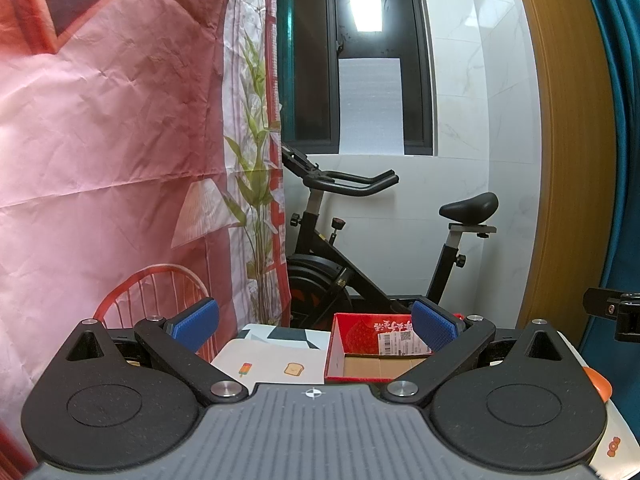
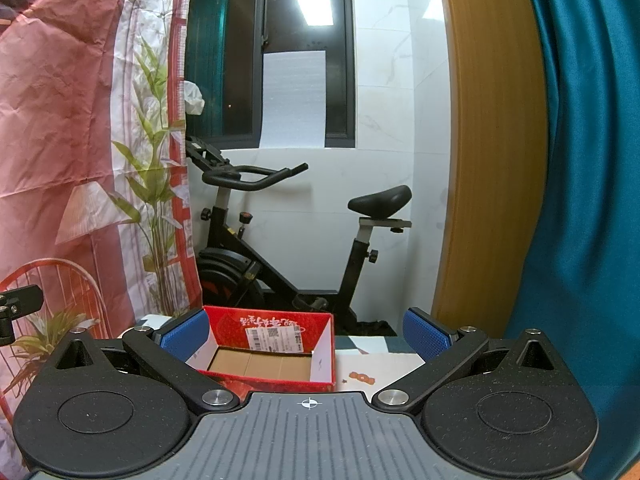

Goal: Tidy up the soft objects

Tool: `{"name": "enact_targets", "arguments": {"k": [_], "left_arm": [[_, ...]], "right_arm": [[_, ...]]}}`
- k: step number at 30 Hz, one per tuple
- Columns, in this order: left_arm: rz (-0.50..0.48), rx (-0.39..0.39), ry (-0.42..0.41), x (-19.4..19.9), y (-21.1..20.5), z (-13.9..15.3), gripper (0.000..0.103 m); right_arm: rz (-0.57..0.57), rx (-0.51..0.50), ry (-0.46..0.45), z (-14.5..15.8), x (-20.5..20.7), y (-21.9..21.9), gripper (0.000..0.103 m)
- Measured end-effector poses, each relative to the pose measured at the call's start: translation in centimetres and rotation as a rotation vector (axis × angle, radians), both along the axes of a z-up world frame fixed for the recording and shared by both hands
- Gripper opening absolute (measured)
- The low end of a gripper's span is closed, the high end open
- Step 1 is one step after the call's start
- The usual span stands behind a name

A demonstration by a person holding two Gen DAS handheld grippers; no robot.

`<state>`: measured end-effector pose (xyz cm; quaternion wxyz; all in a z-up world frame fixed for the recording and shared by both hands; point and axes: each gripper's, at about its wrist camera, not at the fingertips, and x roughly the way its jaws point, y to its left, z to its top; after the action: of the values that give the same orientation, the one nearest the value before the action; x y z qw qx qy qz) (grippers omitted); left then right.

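Above the red box (image 2: 272, 354), both tools (image 1: 314, 326) (image 2: 306, 332) hover spread, holding nothing.

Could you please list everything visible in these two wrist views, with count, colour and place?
Box: one, red outside, brown cardboard floor, open and empty, on the table.
Table: one, pale cover with small food prints, below both claws.
Exercise bike: one, black, behind the table.
Printed backdrop: one, pink-red, left.
Curtain: one, teal, right.
Window: one, dark, on the far wall.
Left claw: one, black with blue pads, open.
Right claw: one, same colours, open.
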<state>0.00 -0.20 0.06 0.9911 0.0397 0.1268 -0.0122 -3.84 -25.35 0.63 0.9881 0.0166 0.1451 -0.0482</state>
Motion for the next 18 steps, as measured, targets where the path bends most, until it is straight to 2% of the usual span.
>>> {"name": "enact_targets", "arguments": {"k": [18], "left_arm": [[-0.002,-0.006,0.002,0.0,-0.1,-0.36,0.103]], "right_arm": [[0.001,0.002,0.003,0.07,-0.03,0.05,0.103]]}}
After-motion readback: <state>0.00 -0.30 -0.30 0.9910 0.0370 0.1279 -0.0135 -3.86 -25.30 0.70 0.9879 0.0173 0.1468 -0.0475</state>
